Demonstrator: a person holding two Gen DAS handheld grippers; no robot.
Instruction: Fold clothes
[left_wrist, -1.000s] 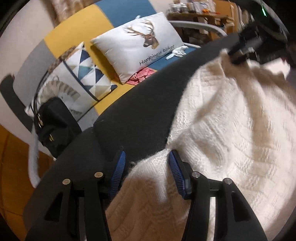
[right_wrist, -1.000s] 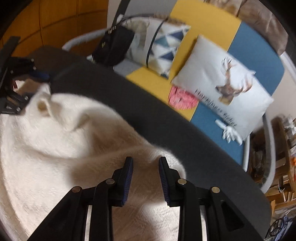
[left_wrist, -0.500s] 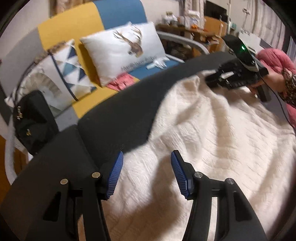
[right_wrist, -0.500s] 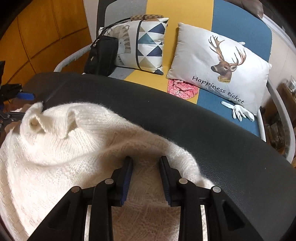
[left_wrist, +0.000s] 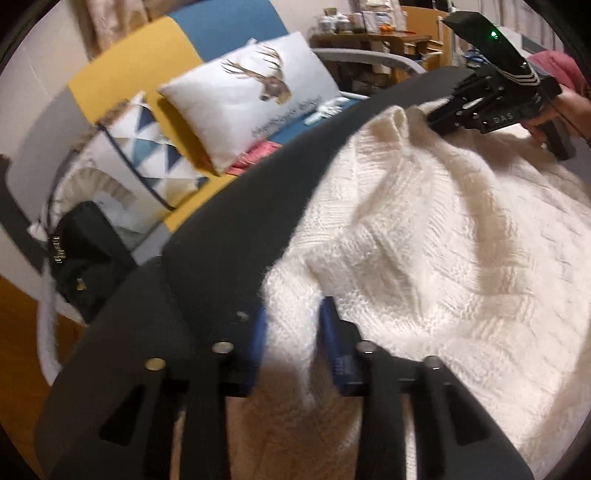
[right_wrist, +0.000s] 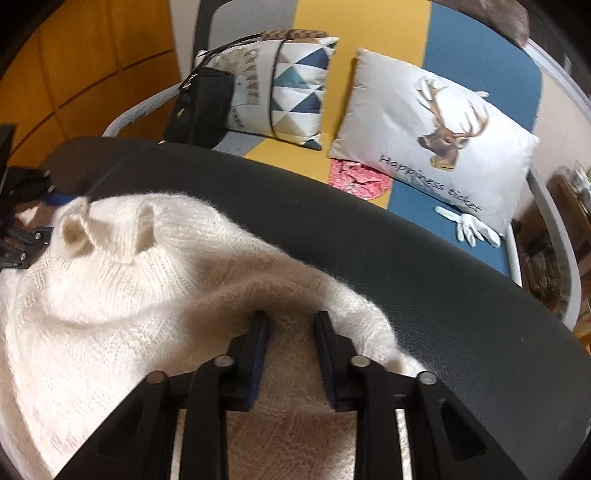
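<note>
A cream knitted sweater (left_wrist: 443, 258) lies spread on the black table (left_wrist: 221, 240), its ribbed collar (right_wrist: 96, 229) standing up in a rumple. My left gripper (left_wrist: 291, 317) is at the sweater's edge nearest the sofa. Its jaws are closing, and a bunched fold of knit is pinched between the blue pads (left_wrist: 258, 332). My right gripper (right_wrist: 291, 321) is closing on another fold of the sweater (right_wrist: 110, 295) at the same edge, and fabric fills the gap. Each gripper appears in the other's view: the right (left_wrist: 436, 120) beside the collar, the left (right_wrist: 44, 210) at the far left.
Behind the table (right_wrist: 406, 258) stands a yellow, blue and grey sofa (right_wrist: 369, 33). It bears a deer pillow (right_wrist: 436, 122), a triangle-patterned pillow (right_wrist: 295, 92), a black bag (right_wrist: 203, 107), a pink cloth (right_wrist: 358, 177) and a white glove (right_wrist: 472, 225). A hand (left_wrist: 543, 122) holds the right gripper.
Both pairs of jaws have narrowed onto the knit: the left, wide apart before, now pinches a fold. The sweater has bunched up towards the collar between the two grippers.
</note>
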